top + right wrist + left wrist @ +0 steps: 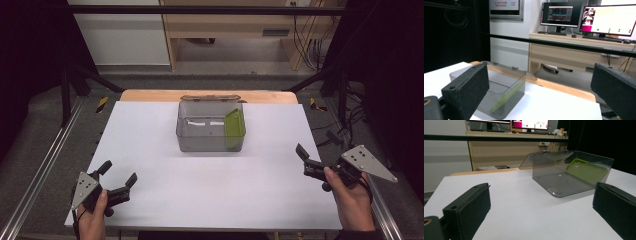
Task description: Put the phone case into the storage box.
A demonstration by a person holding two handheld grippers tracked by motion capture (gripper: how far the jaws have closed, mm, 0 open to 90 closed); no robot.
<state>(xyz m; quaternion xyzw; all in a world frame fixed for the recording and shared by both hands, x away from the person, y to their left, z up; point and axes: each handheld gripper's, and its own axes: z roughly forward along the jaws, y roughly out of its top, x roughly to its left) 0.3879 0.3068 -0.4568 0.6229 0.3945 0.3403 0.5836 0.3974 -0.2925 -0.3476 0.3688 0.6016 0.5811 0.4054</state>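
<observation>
Clear smoky box (pixel 210 125) sits at the far centre of the white worktop (pixel 200 185), lid (pixel 210 98) hinged open and tipped back over its far edge. Inside, a green flat piece (pixel 233 127) stands on edge, leaning against the box's right wall; its long axis runs near-to-far, roughly parallel w/ that wall.

Left gripper (pixel 119 182) is at the near-left corner, jaws wide apart, holding nothing. Right gripper (pixel 304 160) is at the near-right edge, jaws also apart, empty. Both well apart from the box.

Key relation: the green piece lies on the right side of the box, so it's closer to the right gripper, which has it far and to the left. From the left gripper it's far and to the right, w/ the whole box width between. In the left gripper view the green piece (pixel 586 171) shows broadside through the wall; in the right gripper view it reads (pixel 507 96) as a thin slanted edge.

Judgement: right hand is better placed to reach in from above and pinch across the thin dimension at the top edge; left could steady the box (pixel 571 173). Risk: jaws catching the box rim.
</observation>
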